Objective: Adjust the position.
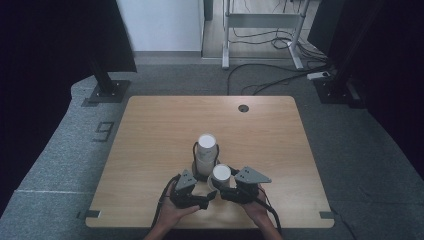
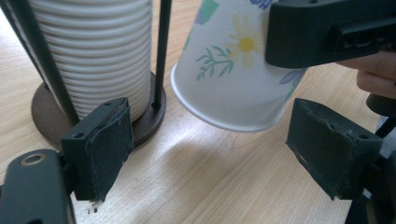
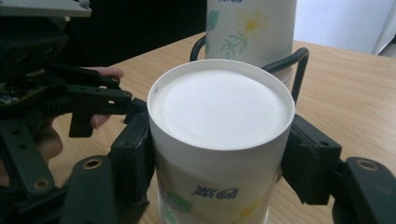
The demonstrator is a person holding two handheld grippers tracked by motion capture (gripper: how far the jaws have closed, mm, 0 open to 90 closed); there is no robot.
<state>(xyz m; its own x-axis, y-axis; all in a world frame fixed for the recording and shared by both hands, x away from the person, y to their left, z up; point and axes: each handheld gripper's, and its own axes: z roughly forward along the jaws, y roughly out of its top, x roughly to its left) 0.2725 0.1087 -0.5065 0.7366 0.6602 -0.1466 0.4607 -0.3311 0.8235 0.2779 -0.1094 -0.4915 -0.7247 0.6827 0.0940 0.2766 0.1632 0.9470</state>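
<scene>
Clearly the step in hand is the carrying of one paper cup, white with a daisy print, that appears to have come off the stack of paper cups in the wire dispenser at the middle of the counter. The cup is upside down, its flat base uppermost in the right gripper view and its open rim tilted toward the counter without touching it in the left gripper view, where it hangs just beside the dispenser's round dark base. The right tool pinches this cup, one pad pressed on each side of the wall just under the base, so the grip looks firm and the wall does not look crushed. The left tool is spread wide and holds nothing; its pads stand apart on either side below the cup's rim, close to the dispenser. In the high view the two hands sit side by side at the near edge of the counter, with the cup between the tools. Judging from this, the next move calls either for a handover, with the left tool closing gently on the thin rim, or for turning the cup upright and setting it on bare wood well apart from the dispenser.
</scene>
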